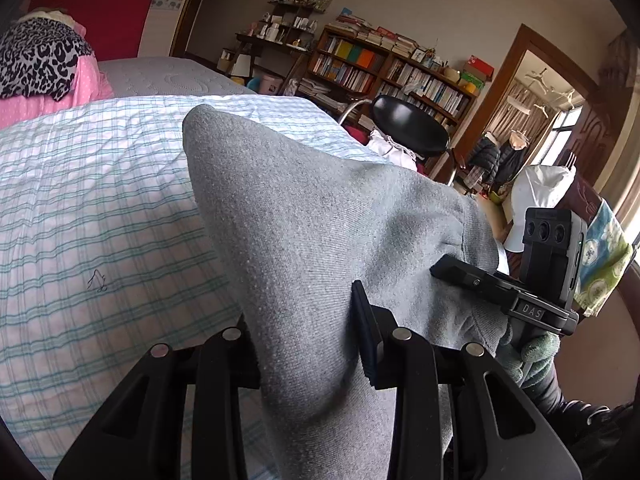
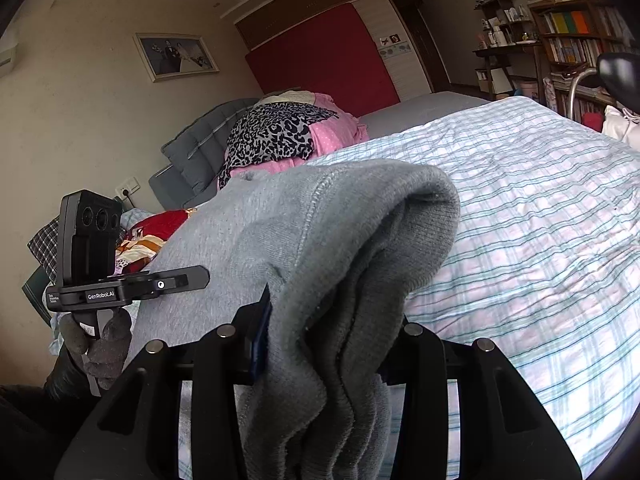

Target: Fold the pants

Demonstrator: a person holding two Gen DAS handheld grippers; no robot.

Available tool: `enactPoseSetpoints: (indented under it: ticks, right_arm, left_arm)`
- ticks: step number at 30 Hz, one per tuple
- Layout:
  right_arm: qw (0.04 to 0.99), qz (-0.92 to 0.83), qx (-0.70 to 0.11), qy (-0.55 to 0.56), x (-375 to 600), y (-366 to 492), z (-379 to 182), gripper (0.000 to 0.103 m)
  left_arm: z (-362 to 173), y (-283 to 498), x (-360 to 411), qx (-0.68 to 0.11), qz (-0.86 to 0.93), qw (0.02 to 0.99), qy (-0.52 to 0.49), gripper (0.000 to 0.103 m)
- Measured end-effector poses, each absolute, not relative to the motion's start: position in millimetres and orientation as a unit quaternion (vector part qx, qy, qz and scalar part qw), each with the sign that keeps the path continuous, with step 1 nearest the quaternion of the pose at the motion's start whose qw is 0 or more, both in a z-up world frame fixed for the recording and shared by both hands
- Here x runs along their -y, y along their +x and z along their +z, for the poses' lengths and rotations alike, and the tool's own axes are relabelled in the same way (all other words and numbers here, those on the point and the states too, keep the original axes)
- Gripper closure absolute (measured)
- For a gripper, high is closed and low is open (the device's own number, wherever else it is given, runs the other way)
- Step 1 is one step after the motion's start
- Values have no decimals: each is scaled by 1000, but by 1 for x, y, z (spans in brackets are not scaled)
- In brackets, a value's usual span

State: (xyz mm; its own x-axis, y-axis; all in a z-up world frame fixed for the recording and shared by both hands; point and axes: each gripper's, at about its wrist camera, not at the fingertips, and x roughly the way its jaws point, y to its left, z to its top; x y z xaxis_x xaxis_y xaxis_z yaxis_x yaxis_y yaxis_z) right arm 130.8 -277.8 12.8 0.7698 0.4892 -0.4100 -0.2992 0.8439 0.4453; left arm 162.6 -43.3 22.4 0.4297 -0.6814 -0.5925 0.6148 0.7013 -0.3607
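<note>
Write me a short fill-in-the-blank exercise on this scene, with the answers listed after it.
1. Both grippers are clamped on the soft ____ knit pants.
2. The pants hang above a bed sheet patterned in pale ____.
3. The left gripper and right gripper are each ____ on the fabric.
4. On the pink bedding lies a ____-print cloth.

Answers: grey; plaid; shut; leopard

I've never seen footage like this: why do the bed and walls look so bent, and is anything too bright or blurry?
Left wrist view: fisheye curvature bows the plaid bedsheet; the window glares white; the grey pants look sharp. Right wrist view: the same bending warps the bedsheet; lighting is soft and even, corners go dark.
</note>
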Motion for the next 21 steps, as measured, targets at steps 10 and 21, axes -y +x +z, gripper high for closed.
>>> enactPoseSetpoints:
  ticks: [10,21]
  right_arm:
    - [932,165,-256,196,342,188,20,61]
    - [935,121,-276,189,397,273,4,61]
  left_arm:
    - [24,230,109,-373,-405,834,-34,69]
    - [-2,318,172,-389,-419,818,-58,69]
